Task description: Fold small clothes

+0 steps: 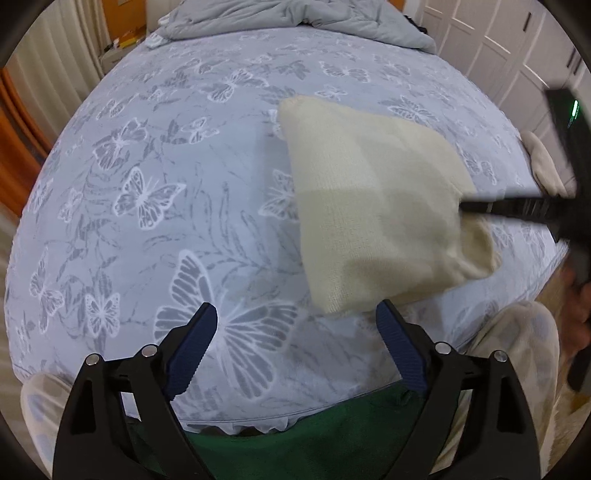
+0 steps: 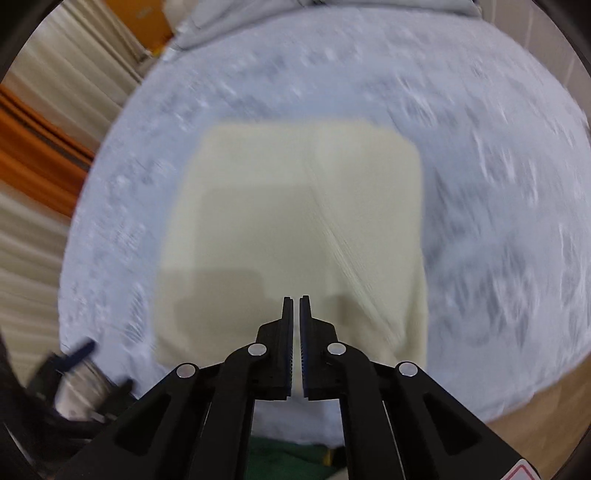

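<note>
A cream knit garment (image 1: 373,206) lies folded on the butterfly-print bedspread (image 1: 166,184), right of centre in the left wrist view. My left gripper (image 1: 297,343) is open and empty, low over the bed's near edge, just short of the garment's near corner. My right gripper (image 1: 465,207) comes in from the right, its fingers closed at the garment's right edge, which looks lifted there. In the blurred right wrist view the garment (image 2: 295,221) fills the centre and my right gripper (image 2: 296,301) has its jaws nearly together over the garment's near edge.
A crumpled grey duvet (image 1: 295,18) lies at the bed's far end. White cabinet doors (image 1: 498,48) stand at the right. Another pale cloth (image 1: 543,162) sits at the bed's right edge. A green cloth (image 1: 314,443) hangs below the near edge.
</note>
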Demonstrator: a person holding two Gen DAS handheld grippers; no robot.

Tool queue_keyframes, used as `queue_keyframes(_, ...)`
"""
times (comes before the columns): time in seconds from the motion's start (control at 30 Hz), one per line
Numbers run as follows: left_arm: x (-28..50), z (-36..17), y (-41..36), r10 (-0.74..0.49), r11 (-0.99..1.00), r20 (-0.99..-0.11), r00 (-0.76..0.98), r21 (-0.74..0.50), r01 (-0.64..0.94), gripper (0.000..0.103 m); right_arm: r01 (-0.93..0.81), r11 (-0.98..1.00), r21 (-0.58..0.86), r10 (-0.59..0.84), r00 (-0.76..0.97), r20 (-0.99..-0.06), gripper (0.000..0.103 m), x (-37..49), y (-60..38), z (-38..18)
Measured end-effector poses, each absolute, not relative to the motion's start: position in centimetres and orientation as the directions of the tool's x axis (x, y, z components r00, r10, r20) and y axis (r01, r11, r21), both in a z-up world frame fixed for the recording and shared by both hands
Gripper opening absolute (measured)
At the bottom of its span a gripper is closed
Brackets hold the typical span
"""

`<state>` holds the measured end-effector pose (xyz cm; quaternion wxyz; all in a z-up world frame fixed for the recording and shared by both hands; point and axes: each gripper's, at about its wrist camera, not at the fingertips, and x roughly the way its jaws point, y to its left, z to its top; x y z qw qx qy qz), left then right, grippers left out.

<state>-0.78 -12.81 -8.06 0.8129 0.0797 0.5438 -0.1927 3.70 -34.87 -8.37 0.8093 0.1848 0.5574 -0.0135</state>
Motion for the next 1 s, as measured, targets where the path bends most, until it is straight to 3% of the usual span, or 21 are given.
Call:
queue_keyframes(0.1,-0.5,-8.2,-12.7,-0.219,0.920,-0.919,0.328,-0.082,0.384,0.085,0.178,0.946,0.269,0.198,0.340,-0.920,0.007,6.6,-32.8,-9.5)
queue_keyframes(0.2,-0.5,-7.8,-12.5,-0.205,0.920,-0.915,0.348,-0.058,0.388,0.085,0.140,0.975,0.173,0.135,0.247,-0.960,0.003,8.8,-29.8,-15.0)
queue_keyframes(0.33,-0.3,-7.3,-11.7,-0.195,0.922,-0.910,0.366,-0.043,0.385,0.086,0.118,0.980,0.160,0.119,0.296,-0.948,0.004,9.3,-29.6,-11.3)
queue_keyframes(0.47,0.3,-7.5,-11.2,-0.196,0.929,-0.912,0.362,-0.055,0.366,0.086,0.259,0.948,0.186,0.082,0.364,-0.928,0.004,5.9,-34.4,-8.8)
queue_keyframes(0.57,0.8,-7.6,-11.6,-0.204,0.929,-0.912,0.356,-0.066,0.363,0.086,0.373,0.918,0.136,0.044,0.245,-0.968,0.002,4.4,-38.0,-14.1)
queue_keyframes(0.67,1.1,-7.4,-12.7,-0.211,0.924,-0.909,0.359,-0.065,0.377,0.086,0.392,0.886,0.248,0.126,0.311,-0.942,0.000,3.6,-39.6,-15.0)
queue_keyframes(0.73,1.2,-7.1,-13.5,-0.217,0.919,-0.904,0.368,-0.062,0.389,0.086,0.421,0.865,0.273,0.127,0.343,-0.931,0.003,3.2,-40.0,-13.1)
queue_keyframes(0.83,1.5,-6.6,-14.9,-0.229,0.911,-0.898,0.375,-0.062,0.407,0.086,0.402,0.882,0.245,0.076,0.392,-0.917,0.015,1.3,-39.8,-10.5)
queue_keyframes(0.97,2.0,-6.9,-16.6,-0.230,0.901,-0.900,0.370,-0.053,0.430,0.087,0.431,0.870,0.238,0.072,0.368,-0.927,0.015,-1.2,-41.4,-11.6)
queue_keyframes(1.0,2.2,-7.0,-17.0,-0.233,0.900,-0.901,0.366,-0.057,0.433,0.091,0.444,0.861,0.250,0.080,0.368,-0.927,0.021,-1.5,-42.0,-12.2)
